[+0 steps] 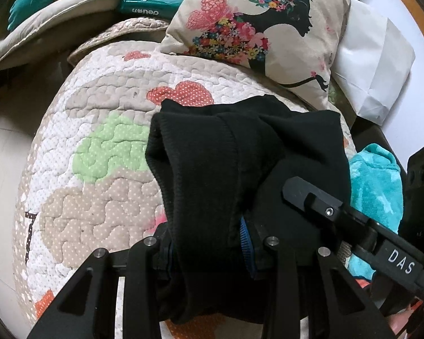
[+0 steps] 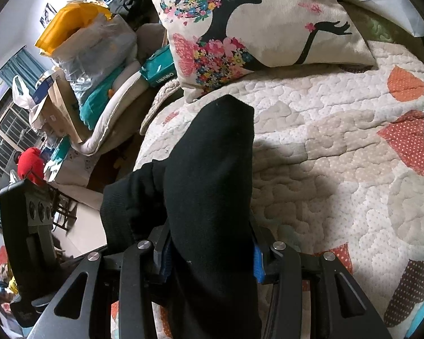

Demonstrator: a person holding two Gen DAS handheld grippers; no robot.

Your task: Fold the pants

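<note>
From my remote seat, at the far left of the right wrist view sits a heap of bags and folded bedding (image 2: 99, 65) beside the bed, clear of the work. Next along, the black pants (image 1: 226, 169) hang bunched over the patterned quilt (image 1: 99, 141), lifted off it at my end and draping down toward the bed. My left tool (image 1: 209, 243) is clamped on a thick gather of the fabric, its ribbed band showing toward the left edge of the bundle; the blue pads are pressed into the cloth on both sides. My right tool (image 2: 212, 251) likewise grips a fold of the same pants (image 2: 212, 169), the cloth rising between its jaws to a rounded tip that points at the floral cushion (image 2: 254, 28). In the left wrist view the right tool's finger (image 1: 311, 197) lies against the garment's right side, so both grips sit close together. Farther right, a turquoise towel (image 1: 376, 180) rests on the quilt's edge. I judge this as mid-fold, the garment gathered and carried but not yet laid flat. The next move calls for spreading my two grips apart to tension the cloth, then lowering it onto open quilt, away from cushion and towel.
</note>
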